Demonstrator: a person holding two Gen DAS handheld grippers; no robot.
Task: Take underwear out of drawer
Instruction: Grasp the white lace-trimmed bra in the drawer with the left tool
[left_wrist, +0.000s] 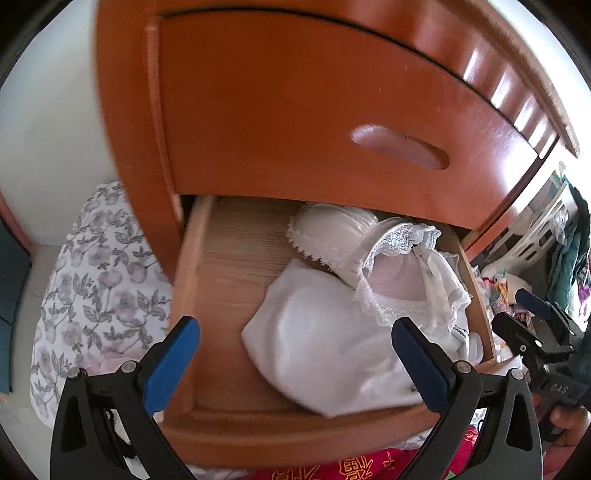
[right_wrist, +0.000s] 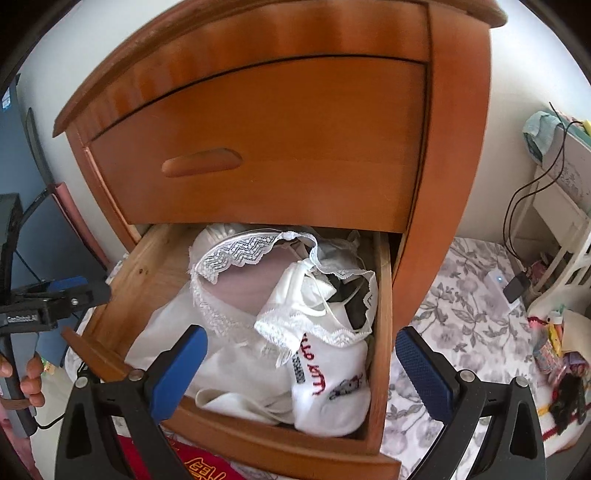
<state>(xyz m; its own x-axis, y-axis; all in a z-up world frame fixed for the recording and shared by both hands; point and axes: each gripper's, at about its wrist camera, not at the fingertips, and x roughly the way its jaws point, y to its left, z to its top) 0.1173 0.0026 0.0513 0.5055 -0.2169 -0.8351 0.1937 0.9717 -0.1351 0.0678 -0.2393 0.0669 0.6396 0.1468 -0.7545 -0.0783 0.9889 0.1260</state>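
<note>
We held both claws above the open lower drawer of the wooden nightstand, and neither gripped anything. Our left gripper stood wide, its blue pads spread to either side of the drawer's interior, with bare wood under the left finger and white cloth under the right. The underwear, a heap of white pieces, lay in the drawer just ahead of and between those fingers, filling the side nearer the right finger; lace-trimmed pieces sat further ahead, toward the back. Our right gripper was also spread wide, its left finger over the white heap and its right finger beyond the drawer's side wall, over a floral sheet. Between its fingers lay a white garment with red lettering, close to the drawer's front edge. The closed upper drawer stood ahead of both claws. Below them showed a red cloth with gold characters.
</note>
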